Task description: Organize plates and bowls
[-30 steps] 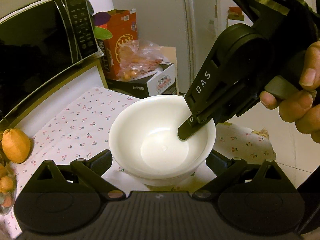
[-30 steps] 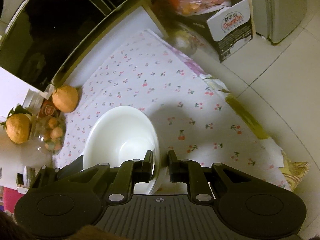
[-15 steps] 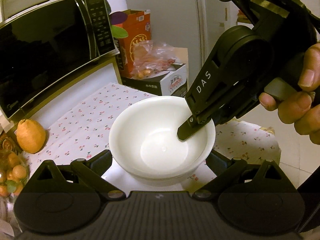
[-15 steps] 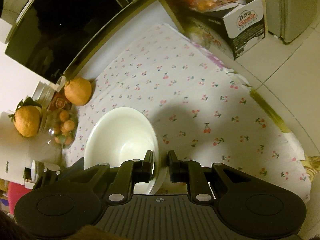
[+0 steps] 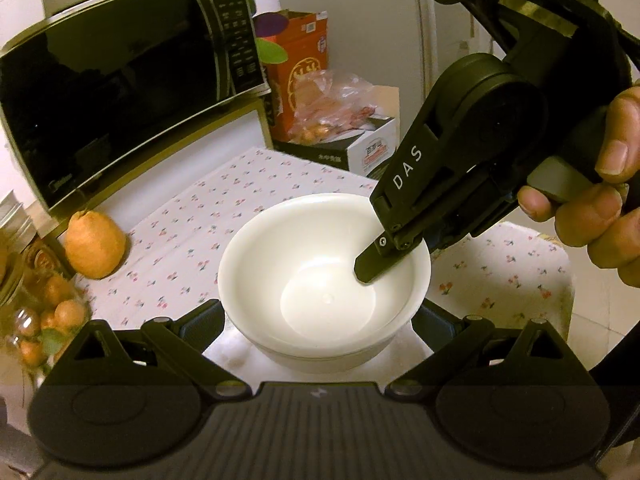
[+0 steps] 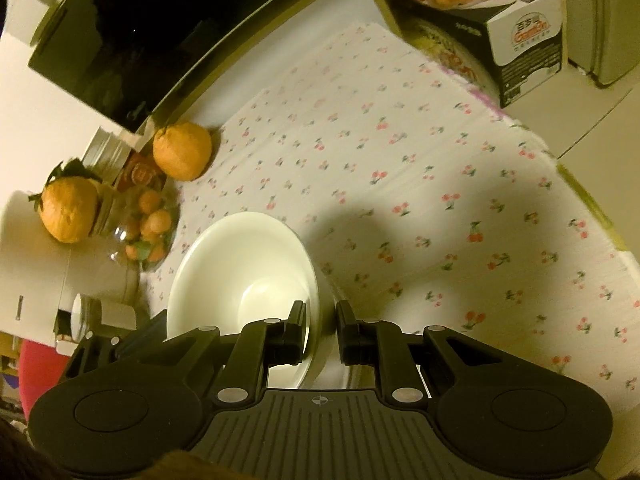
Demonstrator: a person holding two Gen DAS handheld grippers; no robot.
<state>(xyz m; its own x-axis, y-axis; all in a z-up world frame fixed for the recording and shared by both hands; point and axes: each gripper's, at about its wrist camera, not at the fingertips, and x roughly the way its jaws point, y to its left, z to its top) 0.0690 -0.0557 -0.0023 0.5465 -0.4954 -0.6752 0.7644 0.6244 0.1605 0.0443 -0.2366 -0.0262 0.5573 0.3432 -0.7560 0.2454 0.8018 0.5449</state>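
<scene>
The bowl was held above the cherry-print cloth, its rim pinched by the right gripper, the left gripper spread wide around it. It should be kept level.

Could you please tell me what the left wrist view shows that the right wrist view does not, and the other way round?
Only the left wrist view shows the person's hand holding the right claw, and the left claw open around the white bowl.

Only the right wrist view shows a second orange fruit with leaves, and the right claw's fingers on either side of the bowl's wall.

Both show the bowl, the microwave, the cherry-print cloth and the glass jar.
</scene>
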